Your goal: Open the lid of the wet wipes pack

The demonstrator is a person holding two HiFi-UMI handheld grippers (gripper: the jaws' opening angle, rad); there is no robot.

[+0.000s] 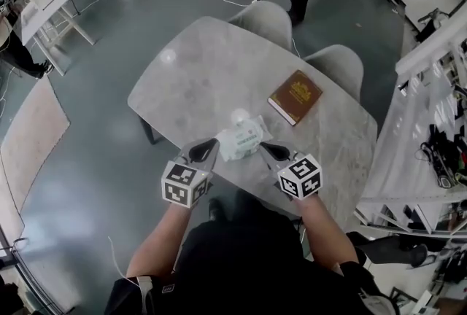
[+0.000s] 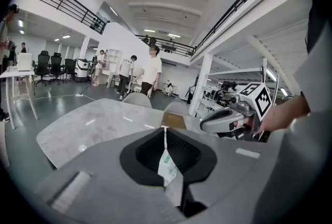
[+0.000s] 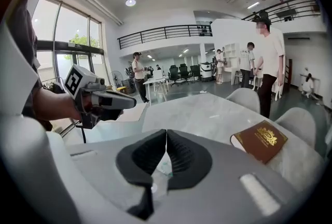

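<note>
Wet wipes pack (image 1: 239,140) lies on table (image 1: 204,73), near edge.
I see L gripper (image 1: 213,144) & R gripper (image 1: 264,146) either side of it, tips close by, both w/ jaws fully closed.

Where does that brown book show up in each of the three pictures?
Head view: brown book right of centre, beyond the wet wipes pack.
Left gripper view: small brown patch near centre.
Right gripper view: lower right.
Shared landmark: the grey table.

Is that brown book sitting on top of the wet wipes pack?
No, the brown book lies flat on the table, apart from the wet wipes pack.
</note>
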